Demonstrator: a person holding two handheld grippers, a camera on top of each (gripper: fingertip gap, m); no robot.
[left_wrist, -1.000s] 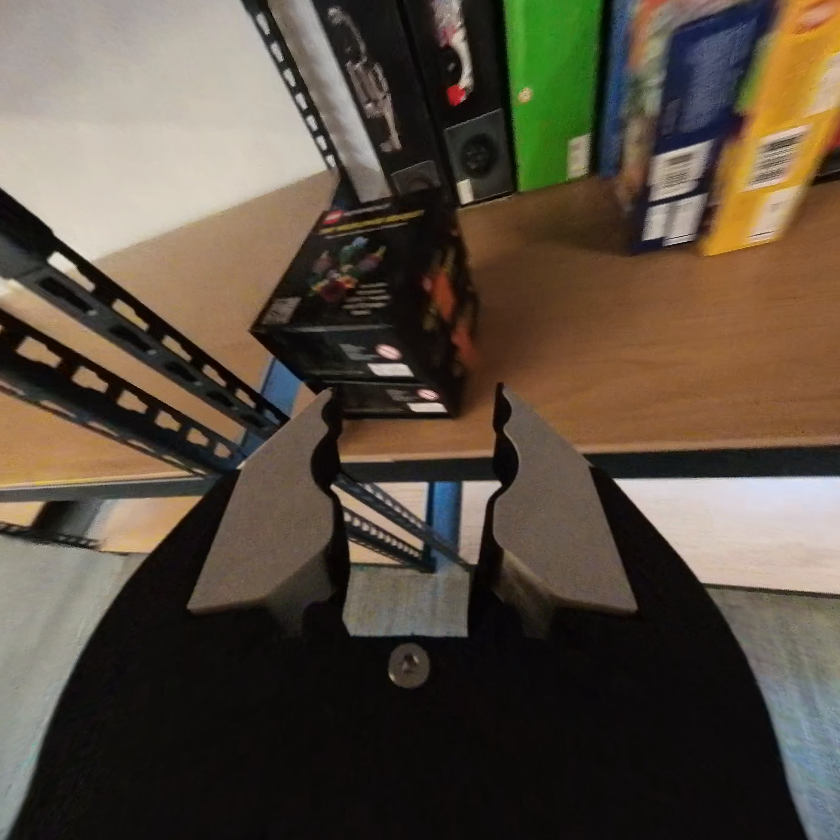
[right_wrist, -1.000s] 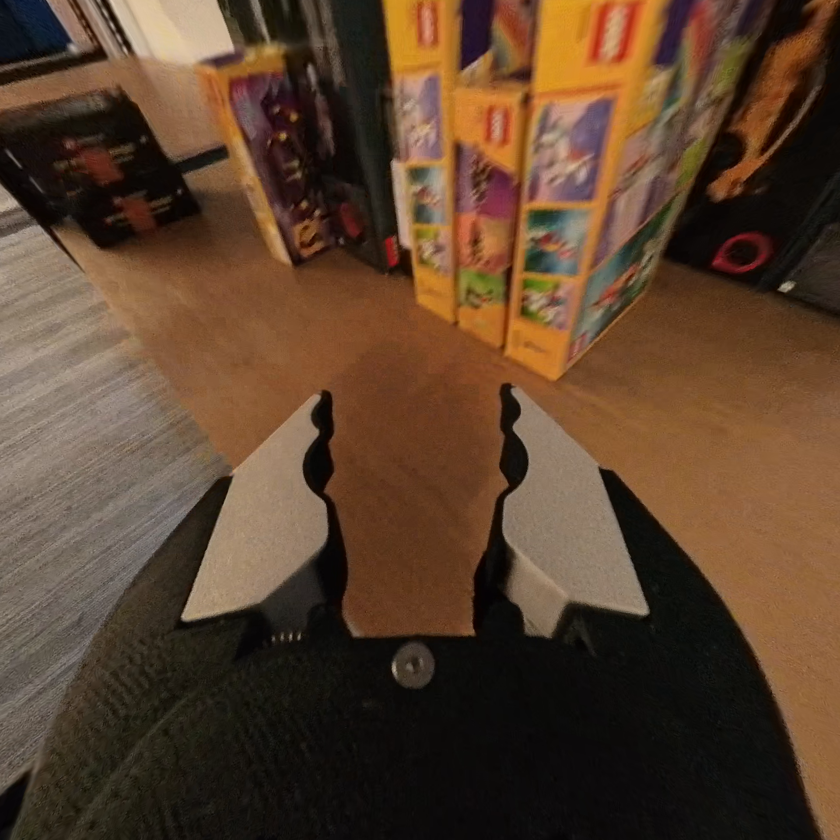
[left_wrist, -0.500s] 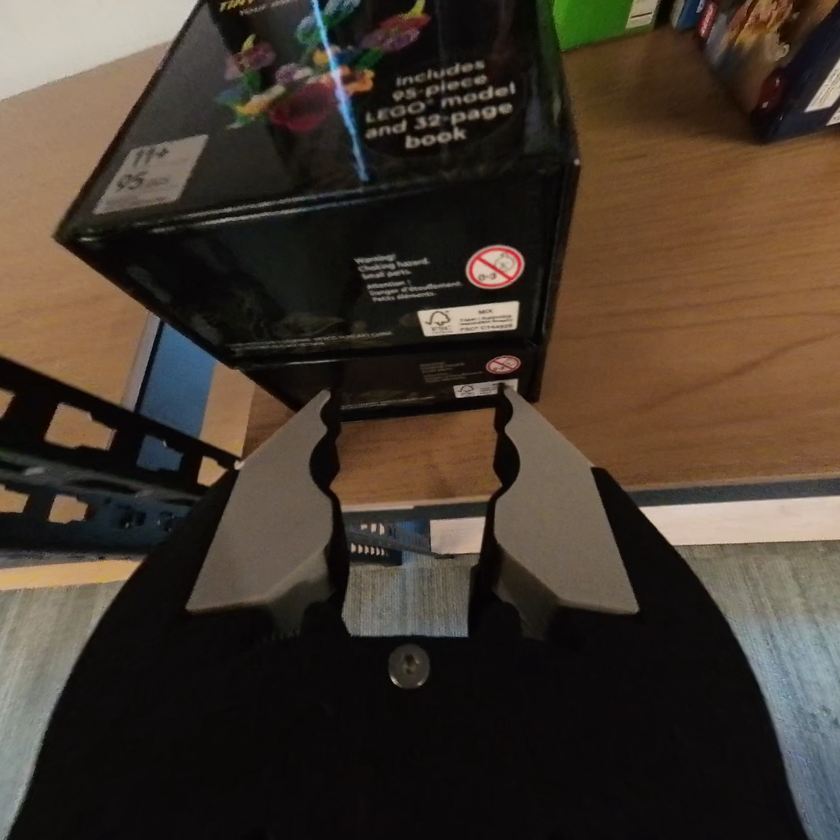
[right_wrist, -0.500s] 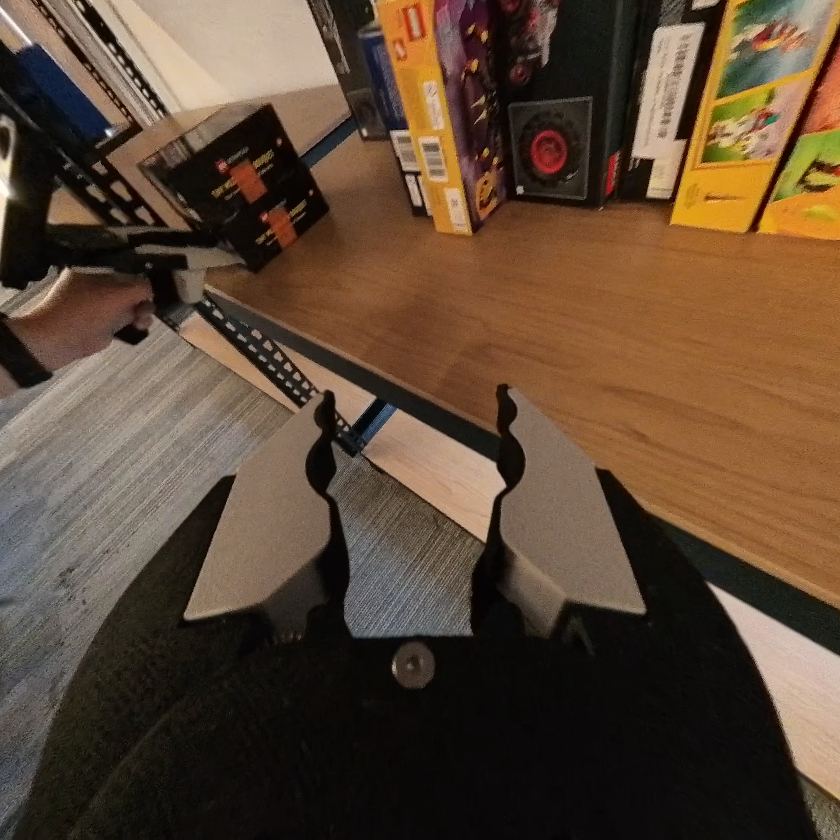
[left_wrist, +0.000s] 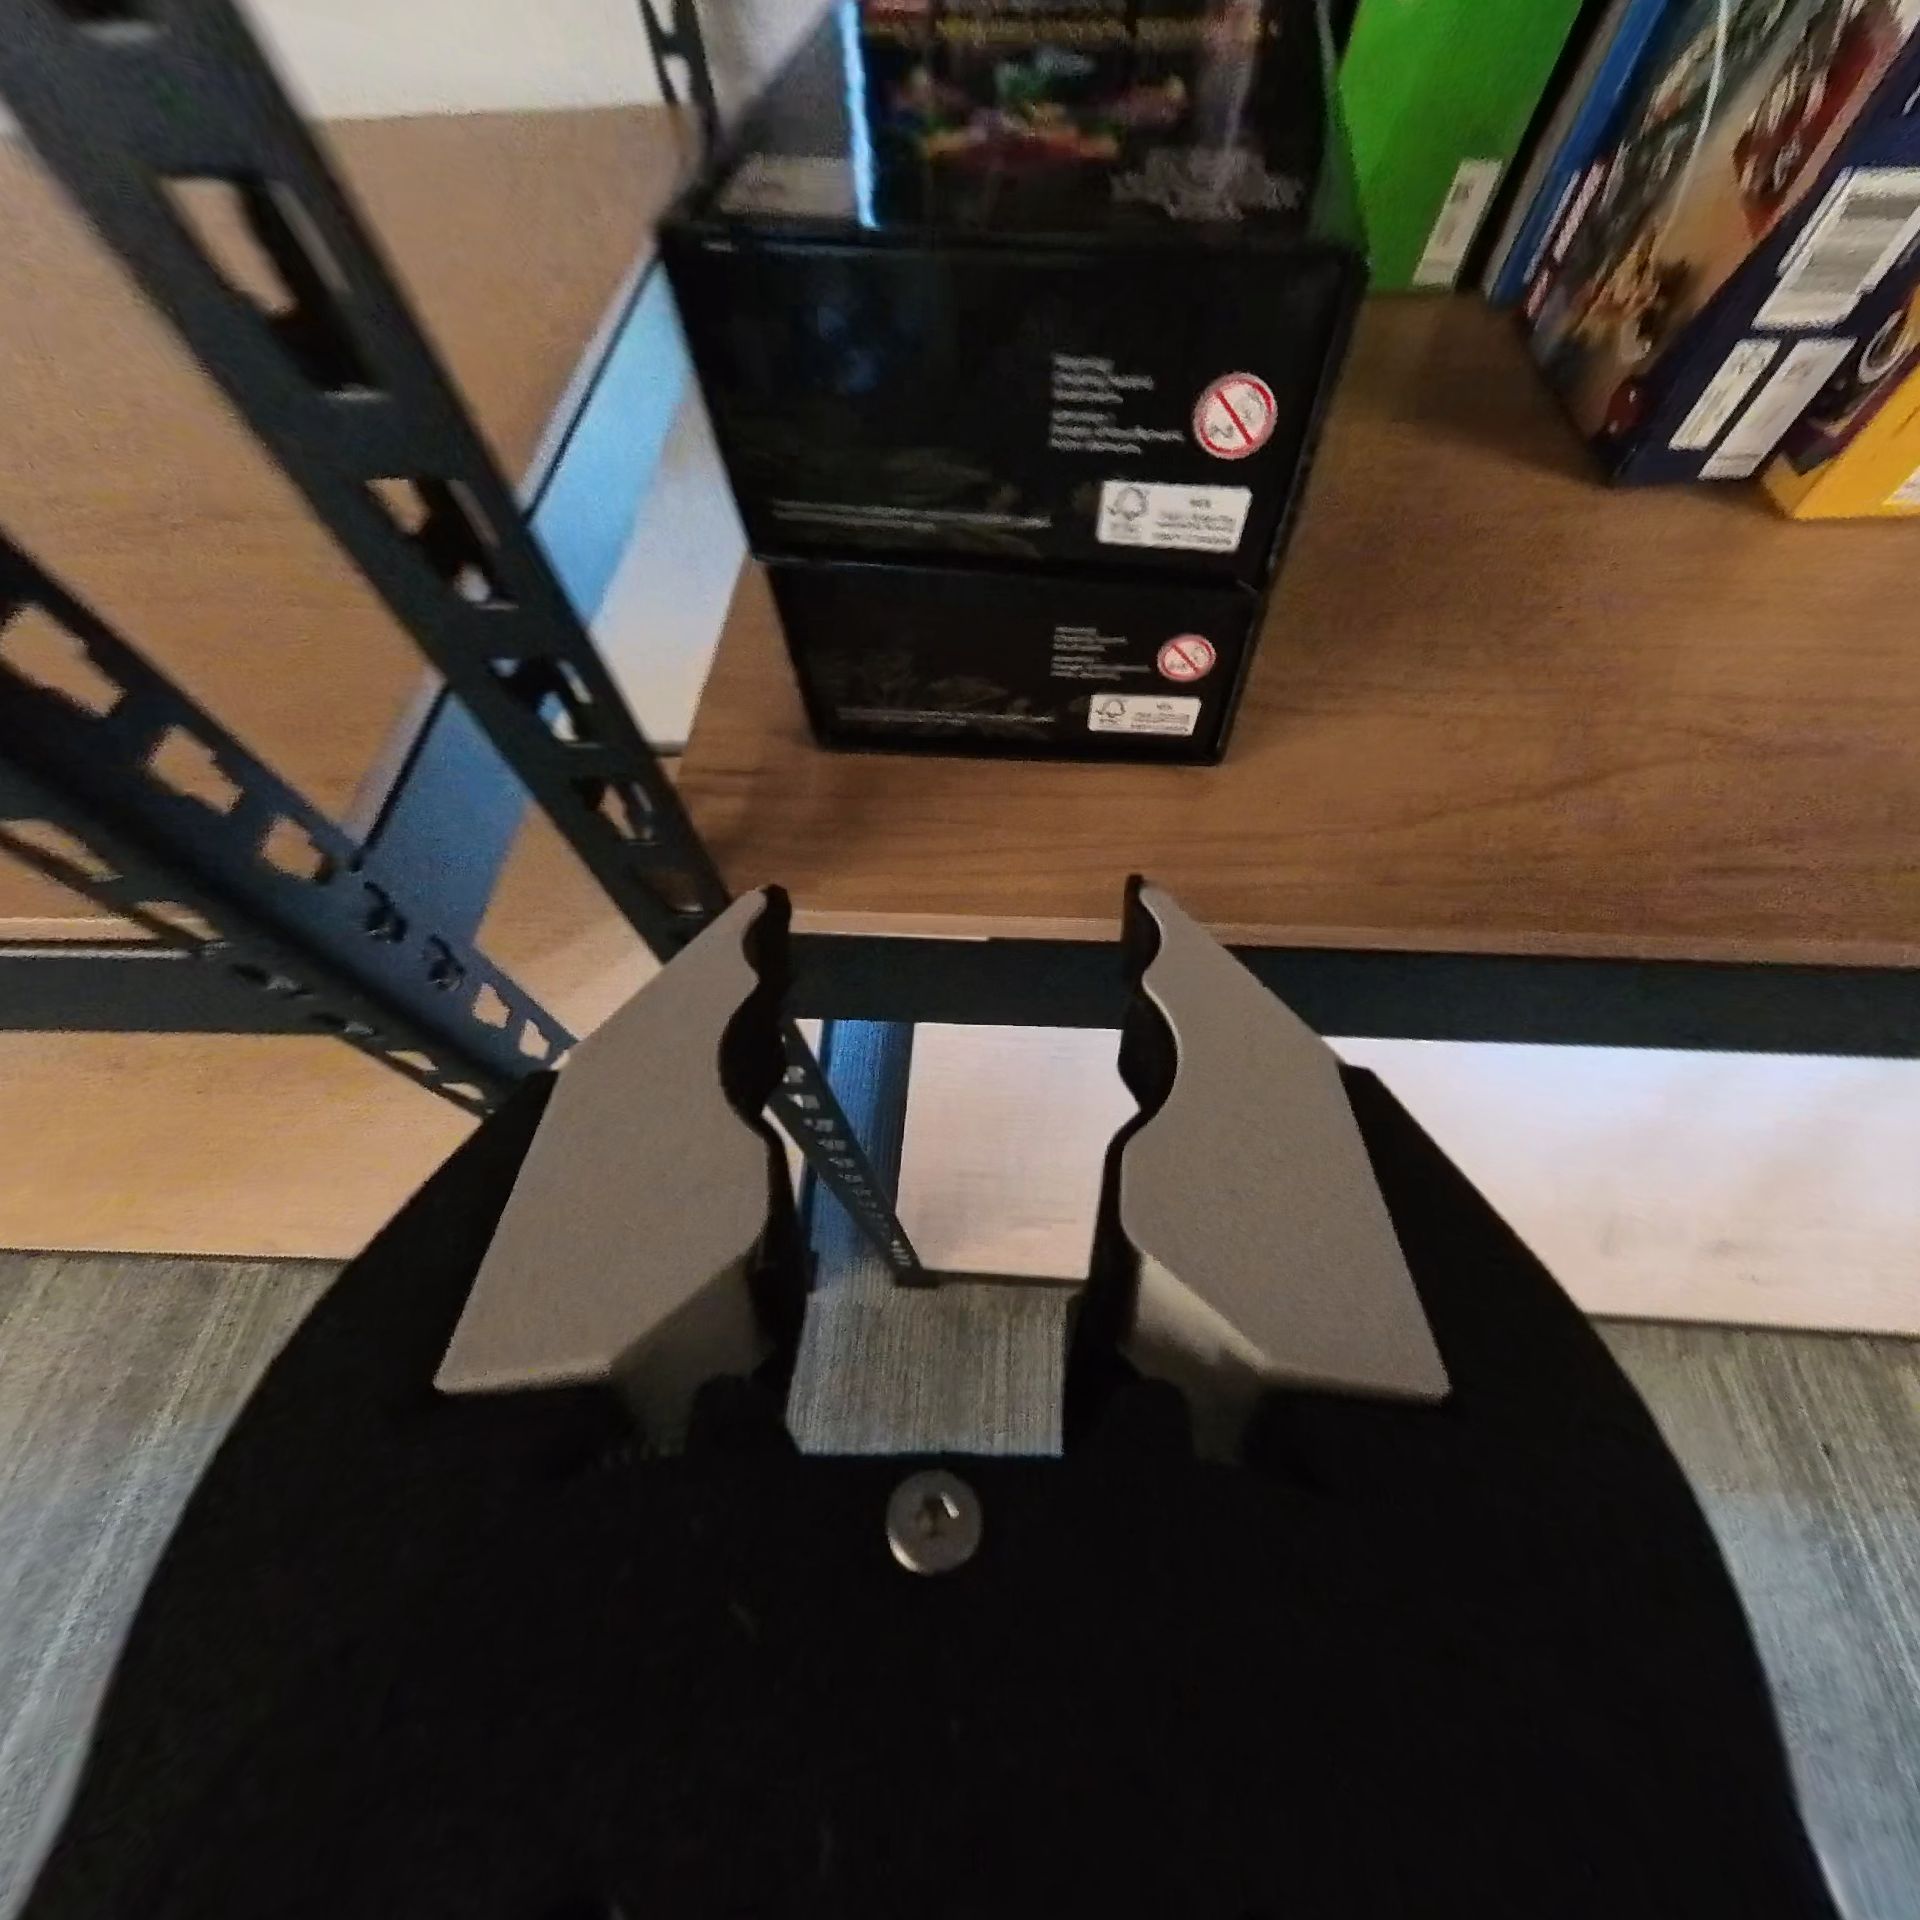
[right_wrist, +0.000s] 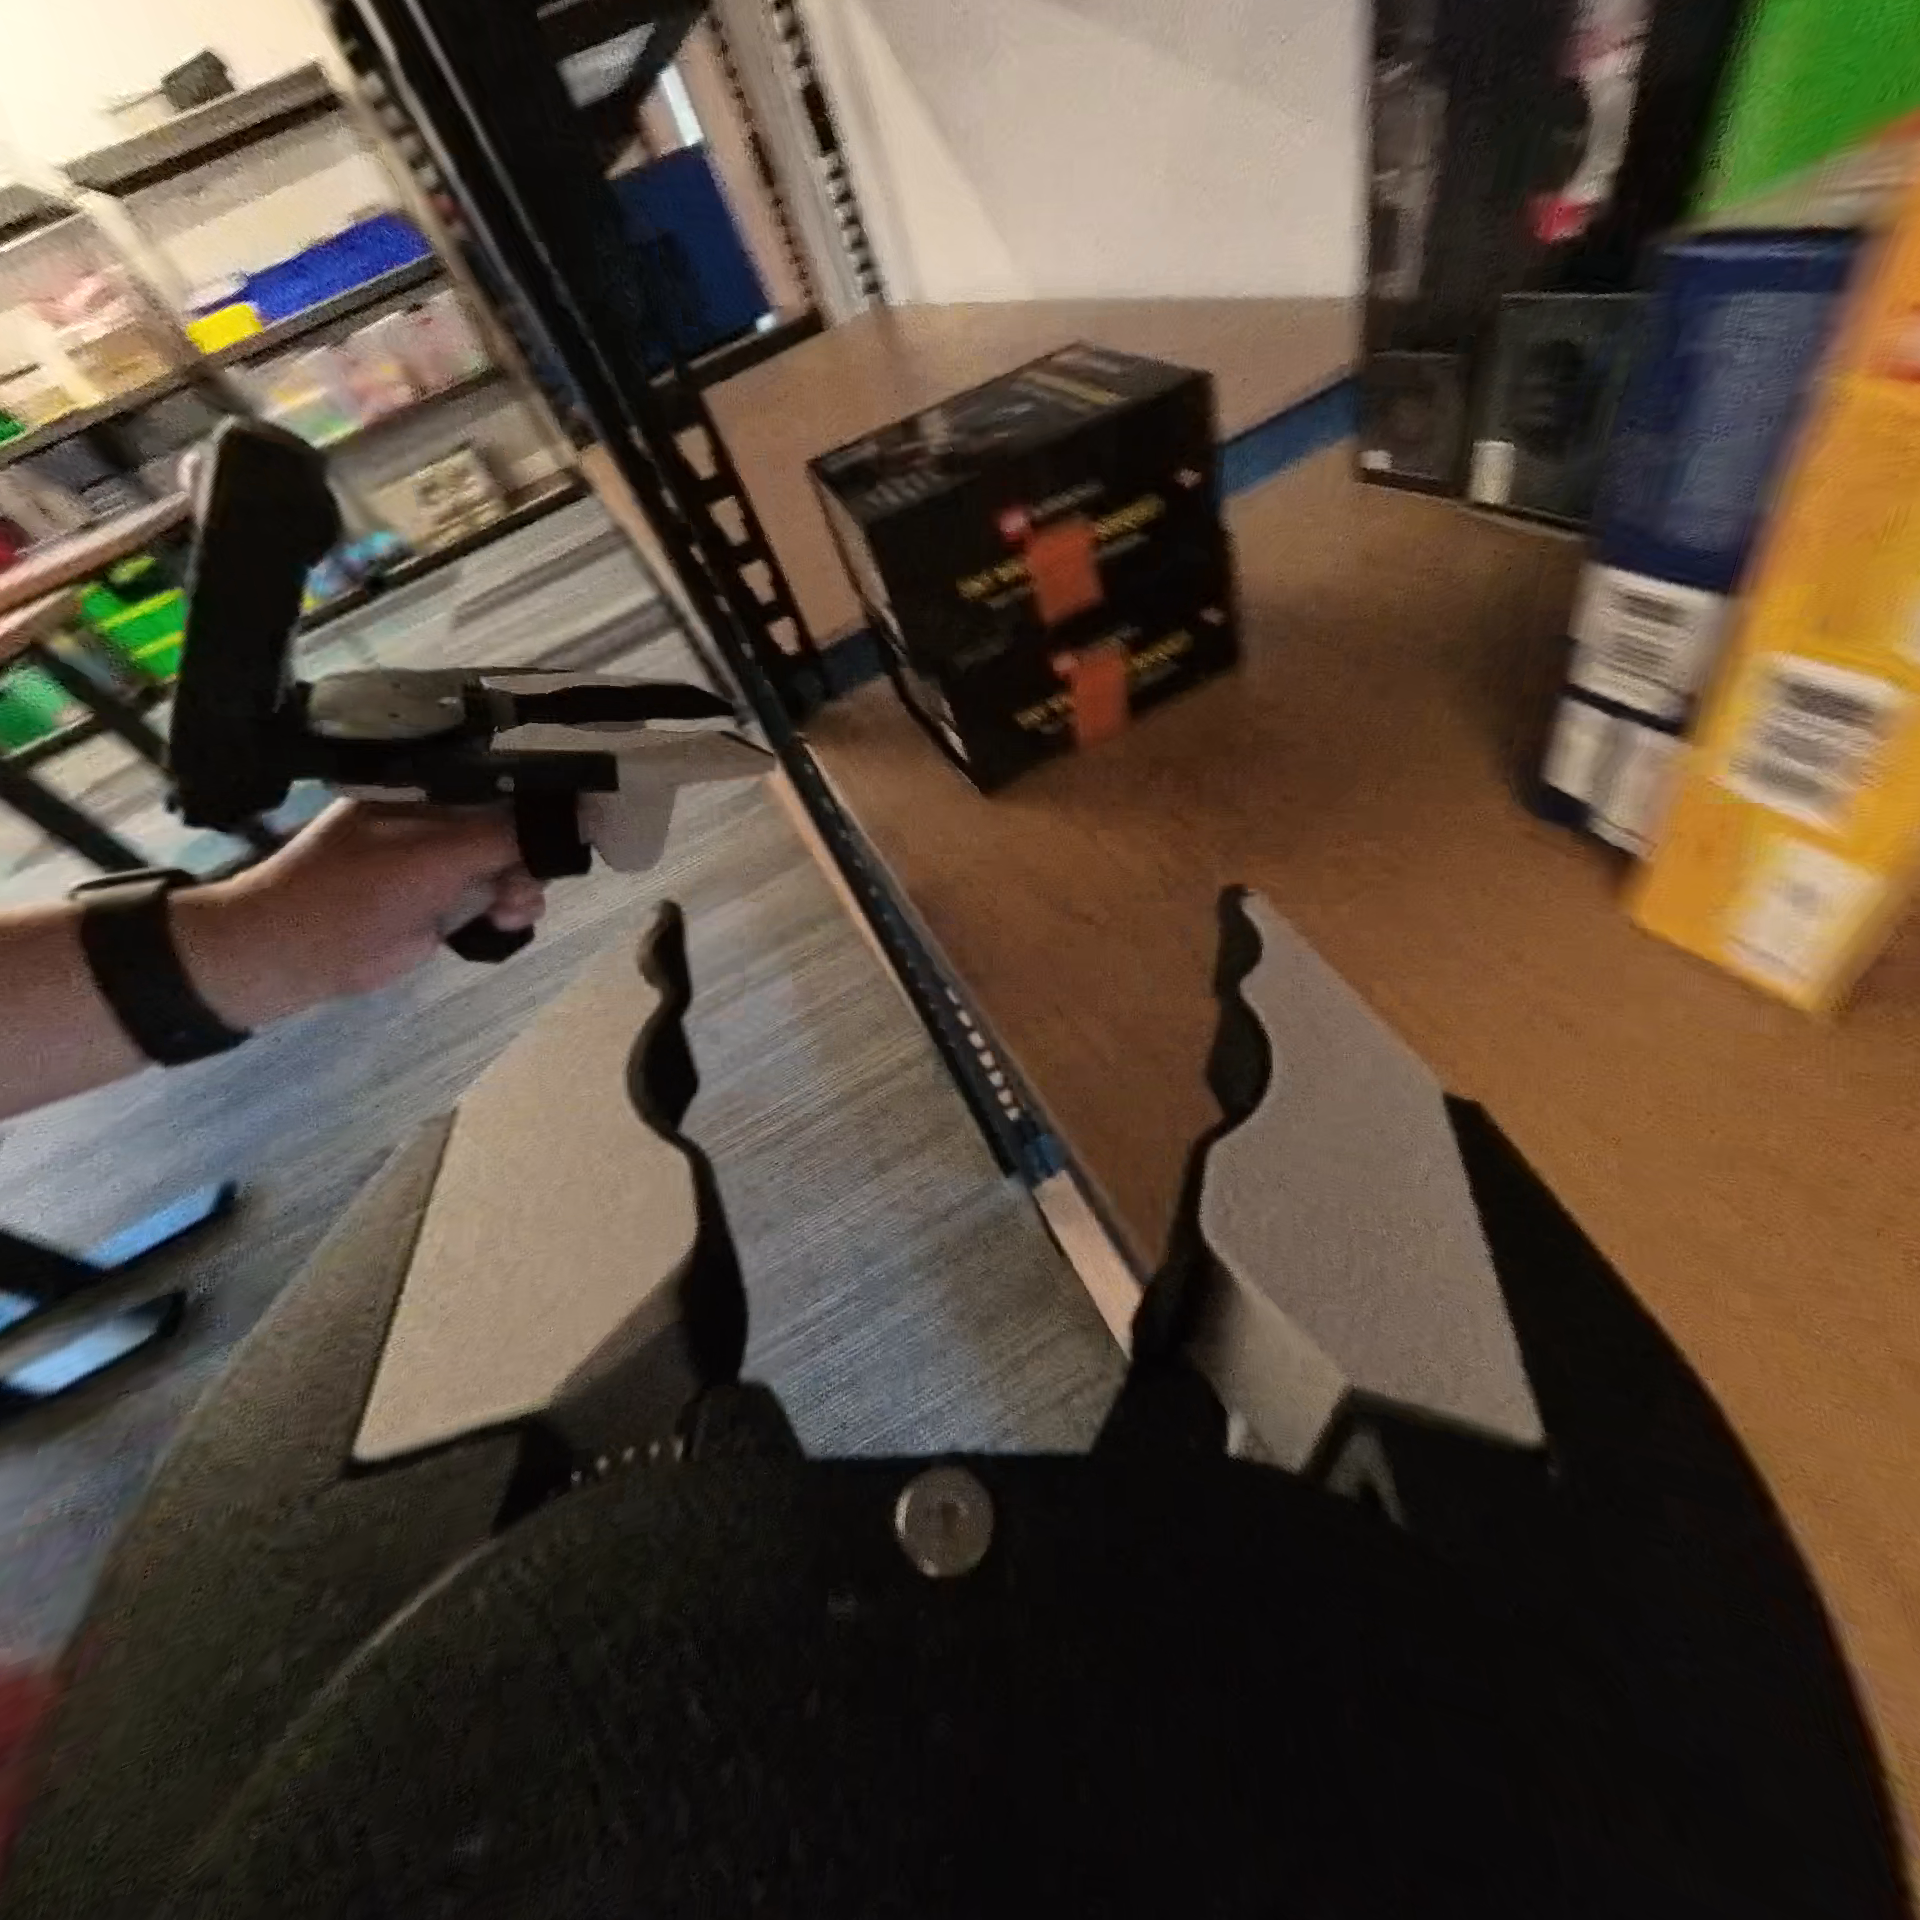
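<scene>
The left gripper (left_wrist: 951, 914) hangs in the air just off the front edge of the wooden shelf (left_wrist: 1507, 790), its grey fingers (left_wrist: 644, 1164) spread apart with nothing between them. In the right wrist view the same tool (right_wrist: 727, 717) shows from the side, held by a hand (right_wrist: 405, 904) with a dark band at the wrist, its tips close to the black slotted upright (right_wrist: 748, 582) of the rack.

Straight ahead of it, set back from the shelf edge, two black boxes sit one on top of the other: the upper black box (left_wrist: 1018, 405) is a little wider and overhangs the lower black box (left_wrist: 1023, 670). Neither is touched by the fingers. Left of them the upright (left_wrist: 343, 416) slants across the frame, with a blue panel (left_wrist: 582, 582) behind it.

Further right on the shelf a green box (left_wrist: 1434, 135) stands upright at the back, then a blue box (left_wrist: 1704, 260) and a yellow box (left_wrist: 1860, 457) beside it, well apart from the stack.

The right gripper (right_wrist: 951, 914) is also spread wide and empty, hovering over the shelf's front rail (right_wrist: 935, 997), with grey carpet (right_wrist: 810, 1143) under its left finger and the shelf board under its right. From here the black stack (right_wrist: 1049, 582) lies well ahead, and the yellow box (right_wrist: 1787, 727) stands near on the right. The view is blurred.
</scene>
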